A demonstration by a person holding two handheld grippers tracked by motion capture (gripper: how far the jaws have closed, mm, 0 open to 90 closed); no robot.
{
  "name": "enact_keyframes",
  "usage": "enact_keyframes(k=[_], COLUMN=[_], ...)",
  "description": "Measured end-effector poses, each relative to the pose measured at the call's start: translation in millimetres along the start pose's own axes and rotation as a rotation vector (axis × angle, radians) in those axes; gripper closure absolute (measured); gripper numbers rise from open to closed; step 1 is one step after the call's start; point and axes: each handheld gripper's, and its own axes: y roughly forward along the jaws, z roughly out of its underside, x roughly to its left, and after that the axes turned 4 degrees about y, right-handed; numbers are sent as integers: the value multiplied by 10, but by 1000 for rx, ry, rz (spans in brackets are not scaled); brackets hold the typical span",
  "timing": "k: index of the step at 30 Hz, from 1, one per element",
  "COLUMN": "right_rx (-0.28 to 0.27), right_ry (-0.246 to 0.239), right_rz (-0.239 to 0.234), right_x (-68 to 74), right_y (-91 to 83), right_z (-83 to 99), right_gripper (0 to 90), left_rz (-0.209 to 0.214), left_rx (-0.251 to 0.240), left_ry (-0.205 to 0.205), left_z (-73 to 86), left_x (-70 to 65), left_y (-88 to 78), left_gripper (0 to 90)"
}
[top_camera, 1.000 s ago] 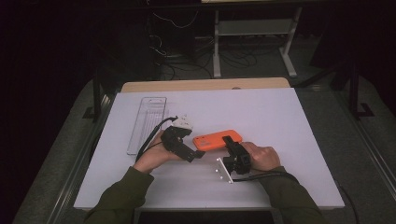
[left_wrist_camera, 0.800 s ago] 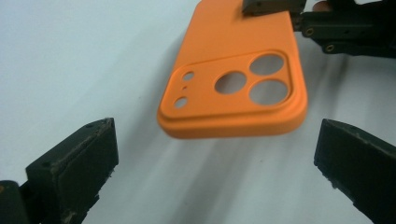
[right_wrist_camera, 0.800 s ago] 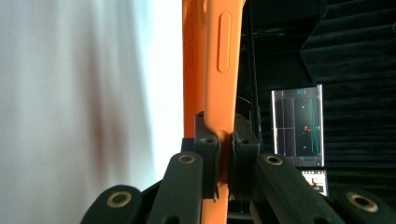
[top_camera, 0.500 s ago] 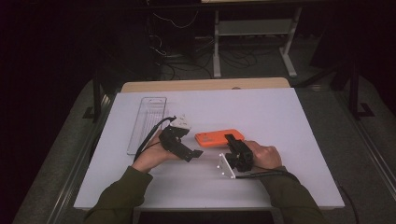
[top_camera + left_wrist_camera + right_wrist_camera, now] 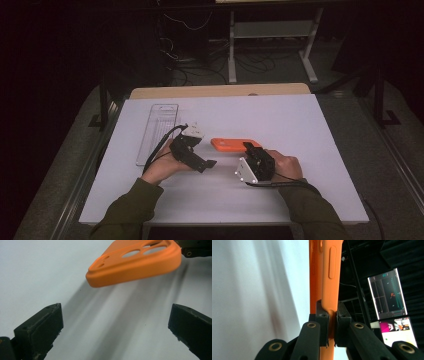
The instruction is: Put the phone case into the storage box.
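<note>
An orange phone case (image 5: 235, 144) is held just above the white table (image 5: 300, 125) near its middle. My right gripper (image 5: 248, 148) is shut on the case's right end; in the right gripper view the case (image 5: 329, 277) runs straight up from between the clamped jaws, midpoint (image 5: 331, 317). In the left gripper view the case (image 5: 135, 263), camera cut-outs up, floats ahead of my left gripper (image 5: 115, 322), whose fingers (image 5: 42, 327) stand wide apart with nothing between them. In the high view my left gripper (image 5: 207, 165) lies left of the case, a short gap below it.
A clear plastic tray (image 5: 157, 131) lies at the left of the table. A wooden board edge (image 5: 220, 91) runs along the far side. Beyond it are dark floor, cables and a metal stand (image 5: 270, 30). Lit screens (image 5: 390, 295) glow far off in the right gripper view.
The left gripper has pulled slightly back left from the case. The right hand has barely shifted, still holding the case.
</note>
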Motion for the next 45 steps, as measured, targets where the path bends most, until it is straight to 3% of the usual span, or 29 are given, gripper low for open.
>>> enact_keyframes(k=[5,8,12,19,27,29,33,37,45], right_rx=[16,16,18,23,31,38,37,44,55], right_ry=[52,62,110,142,239,231,283,285,343], right_rz=[-10,-15,-16,-38,-53,-62,-64,-75,-99], right_x=[-46,-62,-79,-119,-131,-143,-134,-151,-188], right_y=[-9,-6,-7,2,4,7,8,16,29], right_z=[14,22,26,49,59,67,58,73,108], right_gripper=[827,827,827,827,827,827,827,825,825], left_rz=[5,6,7,12,12,10,13,12,12], left_rx=[11,4,-10,3,4,15,21,21,22], left_ry=[7,-13,-24,-1,10,22,27,18,16], left_z=[2,4,7,7,7,6,6,8,8], left_x=[4,-4,-12,0,0,10,16,7,14], left_y=[0,13,26,23,26,16,12,15,8], left_gripper=[0,0,0,0,0,0,0,0,0])
